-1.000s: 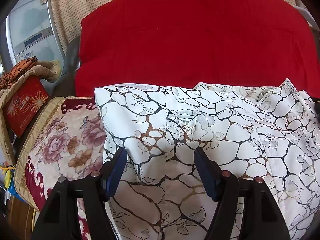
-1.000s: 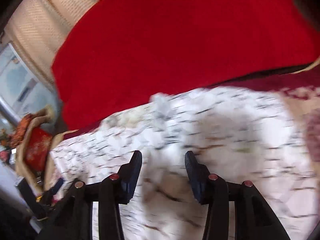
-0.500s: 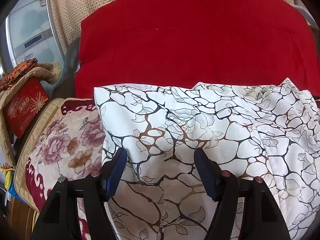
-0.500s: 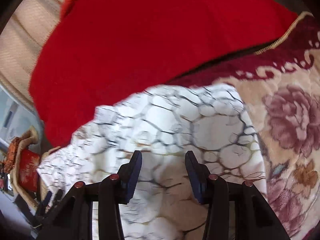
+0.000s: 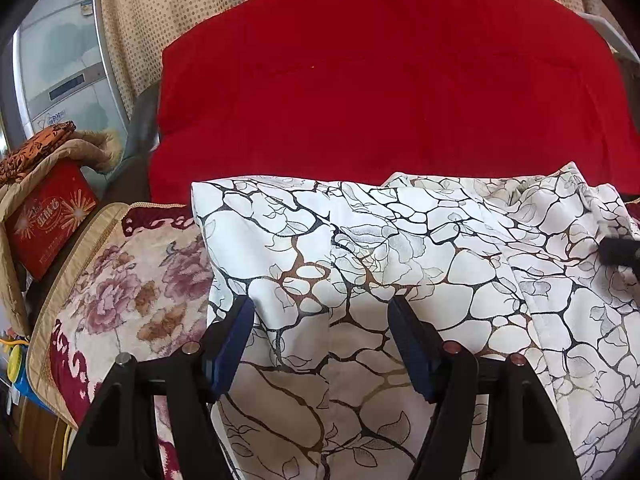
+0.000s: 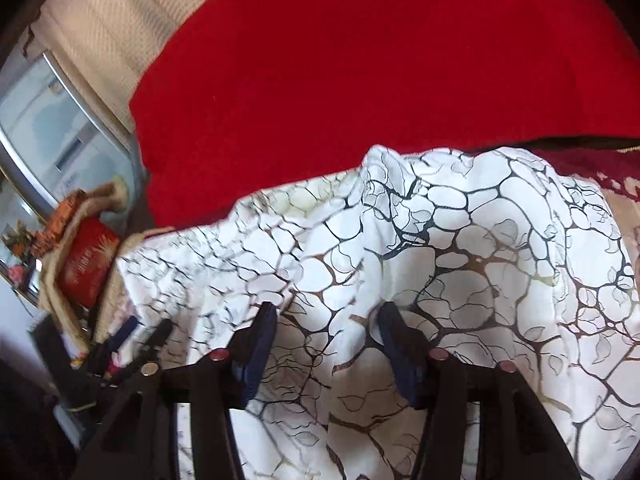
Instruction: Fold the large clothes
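A large white garment (image 5: 400,248) with a black and brown cracked-stone print lies folded on a floral seat cover, in front of a red cushion. My left gripper (image 5: 320,312) is open and empty, hovering over the garment's left part. My right gripper (image 6: 328,320) is open and empty over the garment (image 6: 440,248), near its right half. A dark tip of the right gripper shows at the right edge of the left wrist view (image 5: 620,250). The left gripper's fingers (image 6: 132,332) show at the lower left of the right wrist view.
The red cushion (image 5: 380,88) forms the sofa back behind the garment. The floral seat cover (image 5: 132,292) extends to the left. A red box (image 5: 48,216) and a folded cloth pile (image 5: 36,148) sit at the far left, beside a glass door (image 5: 60,72).
My right gripper has swung back left over the garment; its view now shows the garment's middle instead of its right edge. My left gripper has stayed still, open.
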Demonstrator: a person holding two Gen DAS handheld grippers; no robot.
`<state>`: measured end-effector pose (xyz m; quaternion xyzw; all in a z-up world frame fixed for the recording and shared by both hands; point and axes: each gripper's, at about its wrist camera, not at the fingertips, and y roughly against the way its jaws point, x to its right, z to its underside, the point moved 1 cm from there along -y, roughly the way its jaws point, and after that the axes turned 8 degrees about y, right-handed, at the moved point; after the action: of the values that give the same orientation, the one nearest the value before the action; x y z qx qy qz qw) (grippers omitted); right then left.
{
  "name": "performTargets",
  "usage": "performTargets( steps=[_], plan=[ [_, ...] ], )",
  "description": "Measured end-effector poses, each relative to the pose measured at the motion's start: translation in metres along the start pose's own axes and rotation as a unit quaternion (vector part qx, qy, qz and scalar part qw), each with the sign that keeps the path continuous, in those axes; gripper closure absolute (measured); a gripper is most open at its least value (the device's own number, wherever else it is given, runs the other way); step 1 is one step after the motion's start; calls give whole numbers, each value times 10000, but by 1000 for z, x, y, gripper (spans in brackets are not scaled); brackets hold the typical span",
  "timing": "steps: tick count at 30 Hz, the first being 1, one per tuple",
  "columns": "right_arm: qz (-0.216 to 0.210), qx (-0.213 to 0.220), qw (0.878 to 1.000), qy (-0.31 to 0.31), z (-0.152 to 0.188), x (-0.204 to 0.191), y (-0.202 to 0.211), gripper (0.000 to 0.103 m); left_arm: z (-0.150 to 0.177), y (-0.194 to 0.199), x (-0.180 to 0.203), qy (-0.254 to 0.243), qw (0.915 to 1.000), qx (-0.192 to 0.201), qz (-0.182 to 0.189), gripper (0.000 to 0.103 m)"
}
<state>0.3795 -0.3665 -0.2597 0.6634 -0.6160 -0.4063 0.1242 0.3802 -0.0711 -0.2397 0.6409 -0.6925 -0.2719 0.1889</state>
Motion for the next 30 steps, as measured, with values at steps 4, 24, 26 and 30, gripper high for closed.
performTargets(
  steps=[4, 24, 26, 30],
  plan=[
    [165, -139, 9996, 159, 2, -8, -13, 41, 0, 0, 1, -21, 10000, 22, -12, 33],
    [807, -69, 9896, -1193, -7, 79, 12, 41, -2, 9, -2, -14, 9997, 239, -63, 33],
    [786, 23, 9900, -1172, -9, 78, 18, 41, -2, 10, -2, -16, 9996, 263, -78, 33],
    [593, 277, 9923, -1056, -10, 71, 32, 41, -3, 13, -4, 5, 9994, 320, -88, 33]
  ],
)
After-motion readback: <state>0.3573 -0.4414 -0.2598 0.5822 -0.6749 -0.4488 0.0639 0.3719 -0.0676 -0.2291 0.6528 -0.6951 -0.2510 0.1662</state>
